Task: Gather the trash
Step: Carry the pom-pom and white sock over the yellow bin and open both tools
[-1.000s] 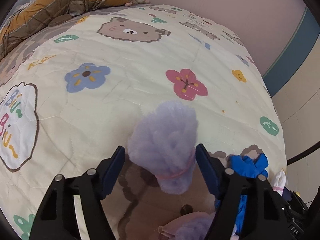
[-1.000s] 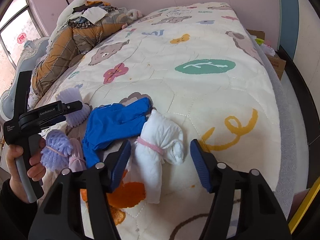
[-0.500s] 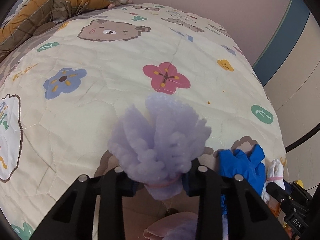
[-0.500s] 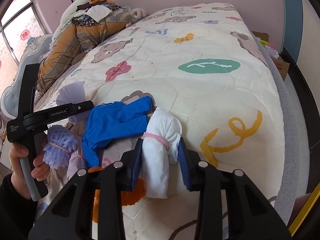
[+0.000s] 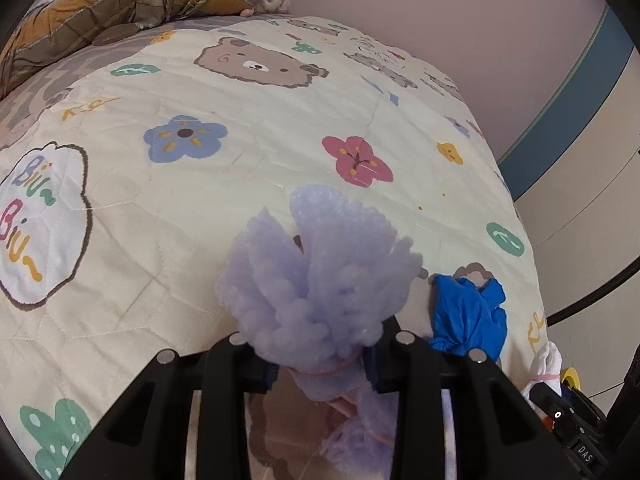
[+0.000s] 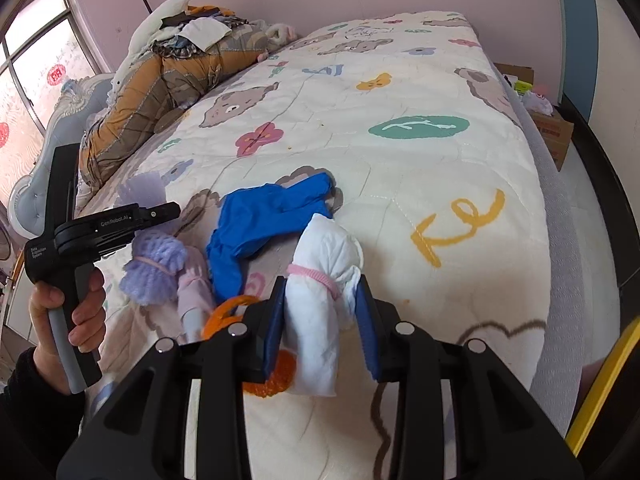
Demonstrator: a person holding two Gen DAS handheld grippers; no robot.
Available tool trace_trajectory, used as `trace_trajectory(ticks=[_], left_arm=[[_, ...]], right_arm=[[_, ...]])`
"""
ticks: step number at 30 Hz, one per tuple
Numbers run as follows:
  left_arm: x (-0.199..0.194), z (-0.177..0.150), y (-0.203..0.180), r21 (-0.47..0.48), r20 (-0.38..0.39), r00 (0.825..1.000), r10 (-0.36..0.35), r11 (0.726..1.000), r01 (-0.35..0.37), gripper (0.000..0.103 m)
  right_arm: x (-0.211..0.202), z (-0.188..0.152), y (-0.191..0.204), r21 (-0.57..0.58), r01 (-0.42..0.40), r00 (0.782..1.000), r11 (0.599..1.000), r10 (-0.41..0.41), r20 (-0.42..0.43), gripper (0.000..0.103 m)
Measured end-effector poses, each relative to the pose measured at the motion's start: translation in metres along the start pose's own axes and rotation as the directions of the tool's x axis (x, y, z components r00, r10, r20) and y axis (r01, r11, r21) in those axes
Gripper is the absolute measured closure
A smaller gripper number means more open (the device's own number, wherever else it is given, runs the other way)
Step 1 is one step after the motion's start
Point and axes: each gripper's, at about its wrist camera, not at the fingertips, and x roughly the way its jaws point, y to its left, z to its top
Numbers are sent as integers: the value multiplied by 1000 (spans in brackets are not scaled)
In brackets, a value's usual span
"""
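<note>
Pink walls are closing the room on the far side, with a blue vertical stripe (image 6: pixel 576 20) at the right and a window (image 6: pixel 28 80) at the left. Most of both views is taken by a bed covered with a cream quilt (image 6: pixel 400 168) printed with bears, flowers and green ovals. At the head end a brown and orange padded blanket (image 6: pixel 160 80) is lying in a heap, with some clothes piled on top. On the floor beyond the far edge of the bed a cardboard box (image 6: pixel 556 136) is standing with small things inside; they are too small to name.

The left gripper (image 5: pixel 320 364) is holding a lilac foam bundle (image 5: pixel 320 280), its jaws closed narrow on the neck where a pink rubber band is tied. The bundle is filling the middle of the left wrist view and hiding the quilt behind it. The right gripper (image 6: pixel 320 320) is clamping a white tissue bundle (image 6: pixel 324 300) in the same way, its blue pads pressing on both sides just below a pink band.

Between the two grippers a blue glove (image 6: pixel 260 224) is lying crumpled on the quilt, just beside the white bundle. Nearer the person's hand (image 6: pixel 76 312) a second lilac foam bundle (image 6: pixel 154 272) is resting on the quilt, touching a pale pink piece (image 6: pixel 192 292), perhaps another tied bundle, though its shape is not clear. A dark sleeve is showing at the low left corner.
</note>
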Motion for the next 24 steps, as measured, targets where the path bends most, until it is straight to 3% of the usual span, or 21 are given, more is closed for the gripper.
trace_trajectory(ticks=[12,24], left_arm=[[-85,-28,19,1,101,994,-32,999,32,73],[-150,-78,-24,117,187,981,-58,992,36,73]], right_arm=[[-65,-38,8,32,-13,998,999,11,63,71],[-141,-57,1,18,-6,986,1000,3,168,71]])
